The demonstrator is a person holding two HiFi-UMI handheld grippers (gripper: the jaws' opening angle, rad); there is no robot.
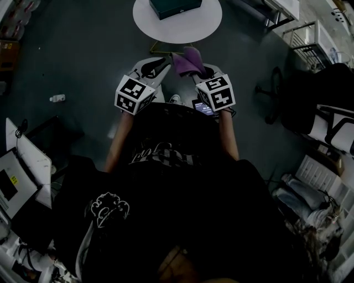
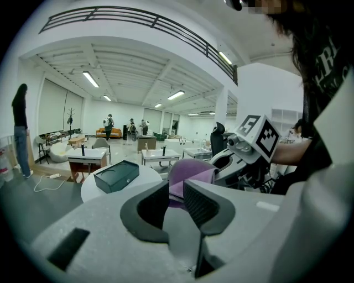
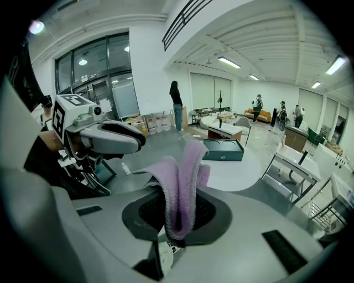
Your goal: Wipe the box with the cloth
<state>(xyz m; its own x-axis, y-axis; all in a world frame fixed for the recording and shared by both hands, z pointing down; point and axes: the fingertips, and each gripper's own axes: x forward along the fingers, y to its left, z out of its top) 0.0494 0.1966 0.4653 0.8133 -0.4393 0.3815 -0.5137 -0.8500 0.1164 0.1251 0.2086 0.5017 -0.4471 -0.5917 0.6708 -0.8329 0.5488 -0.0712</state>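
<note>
The dark box lies toward the far edge of the round counter, well ahead of both grippers. The purple cloth stands pinched in the right gripper, likely carried ready for wiping. The left gripper, jaws slightly apart, holds nothing.

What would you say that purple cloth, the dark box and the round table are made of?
The purple cloth looks like soft fleecy microfibre: fuzzy nap, limp folds. The dark box seems rigid card or plastic, matte, with crisp edges; I cannot tell which. The round table has a smooth white top, probably laminate.
</note>
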